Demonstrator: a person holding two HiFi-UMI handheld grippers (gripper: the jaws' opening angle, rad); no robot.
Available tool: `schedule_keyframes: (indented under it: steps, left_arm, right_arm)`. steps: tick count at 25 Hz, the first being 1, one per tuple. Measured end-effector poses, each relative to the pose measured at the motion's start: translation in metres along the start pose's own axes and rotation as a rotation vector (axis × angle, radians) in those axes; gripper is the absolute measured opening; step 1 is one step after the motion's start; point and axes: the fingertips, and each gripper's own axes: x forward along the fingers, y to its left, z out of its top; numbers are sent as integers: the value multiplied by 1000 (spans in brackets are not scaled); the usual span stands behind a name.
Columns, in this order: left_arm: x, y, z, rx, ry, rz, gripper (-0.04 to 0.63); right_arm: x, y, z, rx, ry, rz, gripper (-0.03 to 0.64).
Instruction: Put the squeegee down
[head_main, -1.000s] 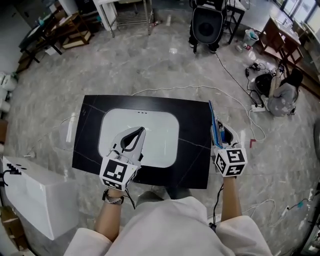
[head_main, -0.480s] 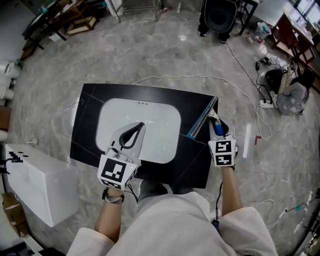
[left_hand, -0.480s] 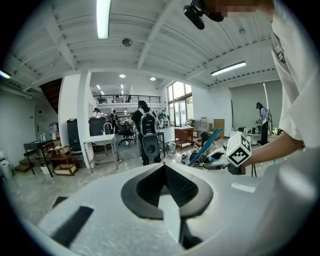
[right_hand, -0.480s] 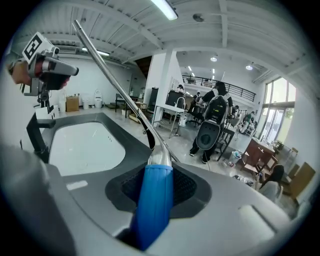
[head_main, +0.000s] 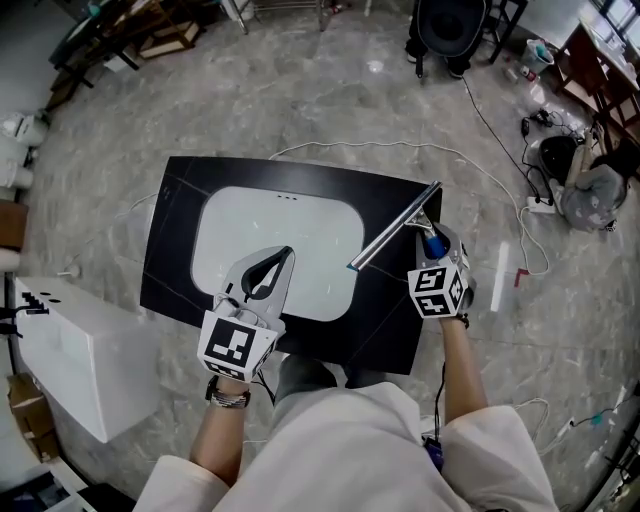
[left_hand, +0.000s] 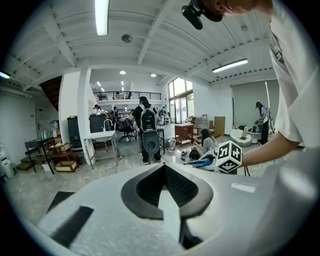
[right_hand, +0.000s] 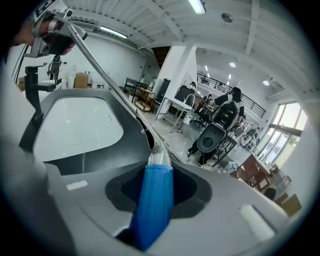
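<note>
Broadly, a black rectangular stone-look countertop (head_main: 390, 325) is spread beneath and ahead of the right claw (head_main: 430, 244) and the left claw (head_main: 281, 262), and it is judged to be the surface meant to receive the tool. A white rounded-rectangle basin (head_main: 250, 235) is sunk into it, directly under and ahead of the left claw and off to the left of the right claw, so the bare dark strip below the right claw is probably the intended resting place. The squeegee with a blue plastic handle and a long metal blade bar (head_main: 395, 226) is found at the right claw. Its handle is pinched between that claw's jaws, and its blade is carried crosswise just ahead, slanting from beyond the claw back towards the basin's near right corner. The handle is presumably gripped so that the long blade can be steered flat onto the slab rather than dropped. Whether the blade already touches the countertop cannot be told, and the task is therefore judged unfinished until the handle is released. The left claw is held with its jaws pressed together at the tips and nothing between them, low over the basin and well apart from the squeegee. It is apparently parked there so that the right side is kept free.
</note>
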Motion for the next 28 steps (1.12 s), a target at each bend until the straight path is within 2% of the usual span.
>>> schedule_keyframes:
  steps: [3,11,18,22,26,28]
  left_arm:
    - [-1,-2,-3,-13,3,-6,-2]
    - [5,-12,-11,-32,18,-28,-2]
    - [7,-17,-19,-22,40,-44,-2]
    - [7,-13,-14,-23,34,-42,-2]
    - [8,-12,-16,-25,39,-43,-2]
    - [9,-12,-17,-27,36,-45,-2]
  right_arm:
    - [5,5,-3,-20,10,5,104]
    - [19,24,-26,-179,92,26,103]
    - [28,36,-44,-265,160,55,104]
    - [30,42,-47,-321,183,76,104]
    - [32,45,-45,-434,195,74,107]
    - [33,47,-45,-448,196,85,107]
